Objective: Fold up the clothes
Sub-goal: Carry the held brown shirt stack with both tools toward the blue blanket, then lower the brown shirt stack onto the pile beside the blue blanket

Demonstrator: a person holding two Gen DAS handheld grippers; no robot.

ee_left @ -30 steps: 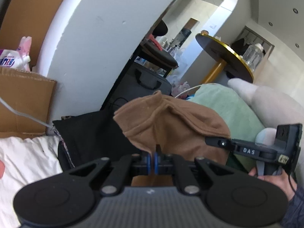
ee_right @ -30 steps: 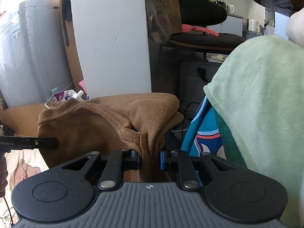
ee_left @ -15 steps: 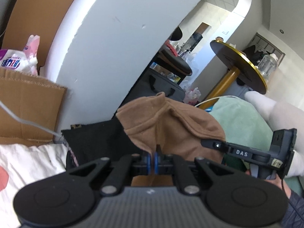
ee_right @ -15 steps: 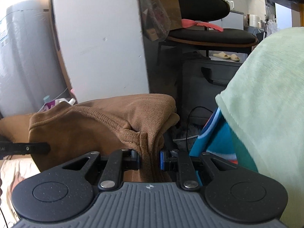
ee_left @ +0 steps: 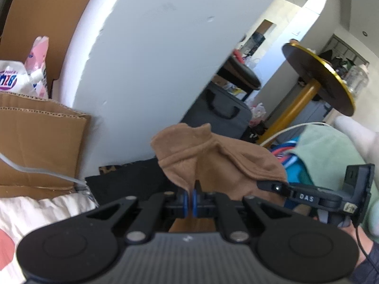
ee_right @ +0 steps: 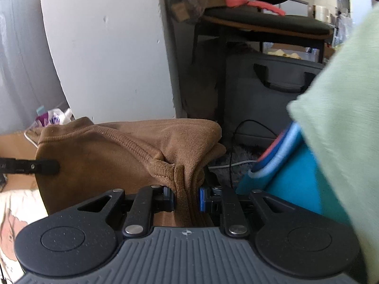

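Note:
A brown garment (ee_left: 220, 163) hangs in the air between both grippers. My left gripper (ee_left: 190, 202) is shut on a thin edge of it, blue pads nearly touching. My right gripper (ee_right: 187, 200) is shut on a thicker bunched fold of the brown garment (ee_right: 132, 156) near a ribbed seam. In the left wrist view the right gripper (ee_left: 272, 185) reaches in from the right, its tip against the cloth. In the right wrist view the left gripper's fingertip (ee_right: 45, 166) shows at the left edge of the cloth. The garment's lower part is hidden behind the gripper bodies.
A mint green blanket (ee_right: 338, 127) and a teal cloth (ee_right: 286, 172) lie close on the right. A white wall (ee_left: 146, 59), a cardboard box (ee_left: 35, 142) and a black cloth (ee_left: 128, 184) are ahead. A white printed bedsheet (ee_left: 35, 213) lies below left. A dark suitcase (ee_right: 267, 90) and a round gold-rimmed table (ee_left: 317, 78) stand behind.
Both grippers have carried the brown garment forward and slightly down; the wall and suitcase look nearer, and the green blanket has slid toward the right edge. Both grips are unchanged.

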